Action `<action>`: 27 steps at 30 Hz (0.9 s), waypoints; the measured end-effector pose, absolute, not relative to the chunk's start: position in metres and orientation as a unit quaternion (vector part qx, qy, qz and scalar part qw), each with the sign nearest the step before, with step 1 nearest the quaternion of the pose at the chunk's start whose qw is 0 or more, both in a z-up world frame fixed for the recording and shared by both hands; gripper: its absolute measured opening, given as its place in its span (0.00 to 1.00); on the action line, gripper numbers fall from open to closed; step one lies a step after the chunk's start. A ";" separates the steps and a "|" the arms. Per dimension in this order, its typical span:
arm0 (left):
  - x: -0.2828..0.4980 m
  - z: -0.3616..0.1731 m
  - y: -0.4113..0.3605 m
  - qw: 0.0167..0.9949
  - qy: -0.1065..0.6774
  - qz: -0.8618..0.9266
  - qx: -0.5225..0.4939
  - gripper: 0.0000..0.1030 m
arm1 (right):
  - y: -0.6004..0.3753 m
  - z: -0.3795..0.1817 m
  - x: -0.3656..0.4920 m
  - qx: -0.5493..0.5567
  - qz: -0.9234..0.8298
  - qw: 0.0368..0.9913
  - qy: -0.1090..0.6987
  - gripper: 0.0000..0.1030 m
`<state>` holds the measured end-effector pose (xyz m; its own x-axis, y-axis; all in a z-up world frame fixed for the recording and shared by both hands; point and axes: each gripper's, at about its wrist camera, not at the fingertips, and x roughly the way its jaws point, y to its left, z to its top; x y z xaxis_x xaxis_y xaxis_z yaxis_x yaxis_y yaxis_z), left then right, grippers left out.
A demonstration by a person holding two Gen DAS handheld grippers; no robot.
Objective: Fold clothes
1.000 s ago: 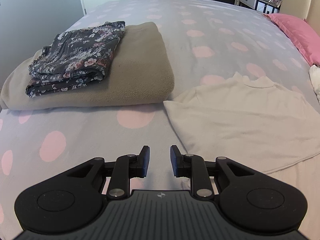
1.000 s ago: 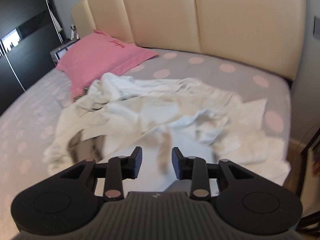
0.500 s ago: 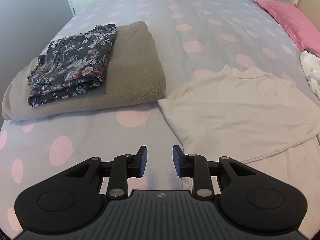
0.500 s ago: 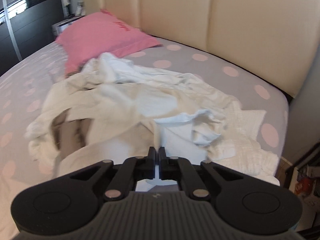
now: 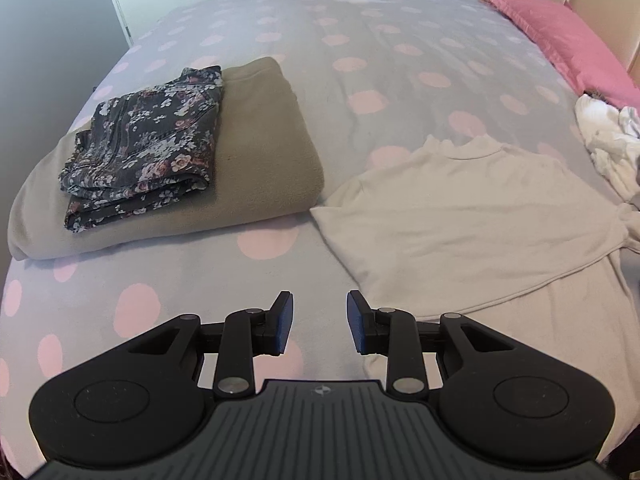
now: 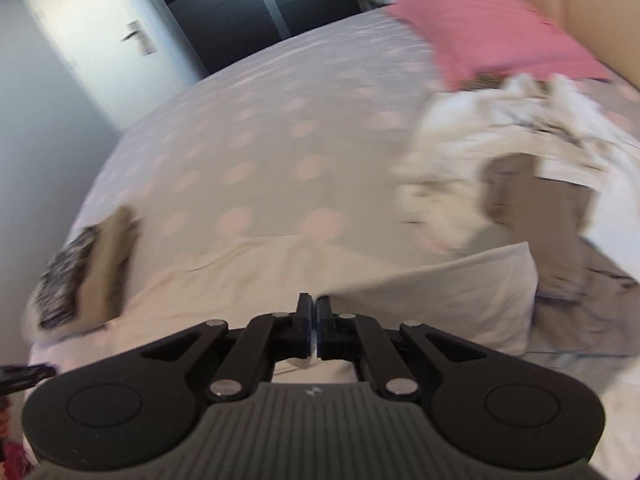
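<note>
One cream top (image 5: 472, 216) lies flat on the dotted bed (image 5: 360, 60), its length running left to right; the right gripper (image 6: 312, 328) pinches its raised edge, while the left gripper (image 5: 319, 322) hovers spread and empty at its near-left corner.

My right view is smeared by motion blur; the white clothes pile (image 6: 500, 136) shows no detail. The frame's right edge crops the pile in my left view.
</note>
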<state>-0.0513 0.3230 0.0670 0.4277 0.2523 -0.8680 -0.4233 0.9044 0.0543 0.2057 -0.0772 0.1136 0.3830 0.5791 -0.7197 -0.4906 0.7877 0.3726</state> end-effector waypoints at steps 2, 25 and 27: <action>-0.051 0.066 0.320 0.842 0.497 0.193 -0.082 0.27 | -0.049 0.122 0.191 0.039 0.361 0.815 0.451 0.03; -0.046 0.054 0.316 0.855 0.492 0.136 -0.090 0.38 | 0.159 0.040 0.118 -0.089 0.493 0.711 0.494 0.05; -0.044 0.051 0.315 0.854 0.494 0.135 -0.088 0.39 | 0.168 0.034 0.123 -0.080 0.488 0.713 0.496 0.13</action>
<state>-0.0442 0.3151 0.0513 0.4751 0.1435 -0.8681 -0.3170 0.9483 -0.0167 0.1230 0.1681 0.0342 0.0310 0.6170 -0.7864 -0.7764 0.5104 0.3698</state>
